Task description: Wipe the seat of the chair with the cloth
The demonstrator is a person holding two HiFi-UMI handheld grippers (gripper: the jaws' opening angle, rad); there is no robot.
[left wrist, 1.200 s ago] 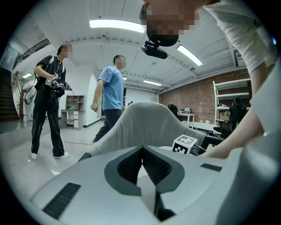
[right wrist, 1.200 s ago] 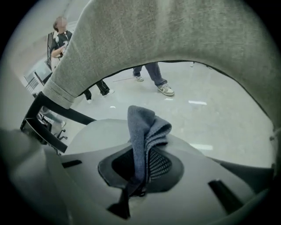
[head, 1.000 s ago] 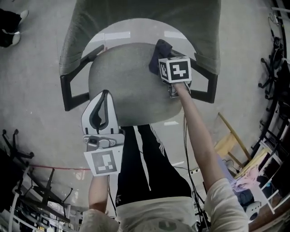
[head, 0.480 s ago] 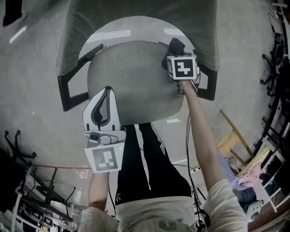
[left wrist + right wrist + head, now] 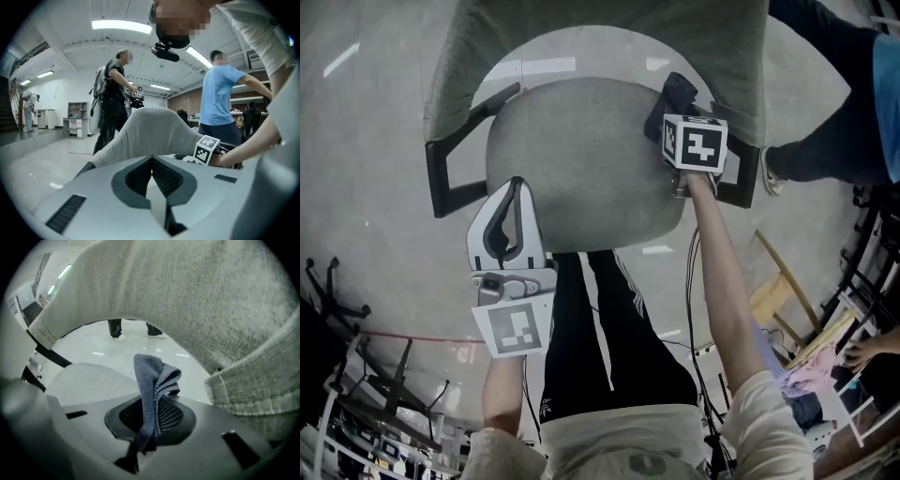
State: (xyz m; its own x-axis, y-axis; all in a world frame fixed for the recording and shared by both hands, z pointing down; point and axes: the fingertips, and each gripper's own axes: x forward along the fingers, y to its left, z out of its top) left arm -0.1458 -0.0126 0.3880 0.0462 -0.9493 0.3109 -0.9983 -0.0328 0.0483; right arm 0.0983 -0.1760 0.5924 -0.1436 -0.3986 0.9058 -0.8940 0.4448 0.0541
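Dark blue cloth [image 5: 152, 380], bunched into folds, sits clamped between the jaws of the right gripper [image 5: 151, 416] at the far right edge of the chair's grey fabric seat [image 5: 572, 159], close under the backrest [image 5: 600, 42]. The left gripper [image 5: 151, 164] (jaws pressed together on nothing) hovers at the seat's near edge, over a glossy grey floor [image 5: 366, 141] in a strip-lit workshop hall.
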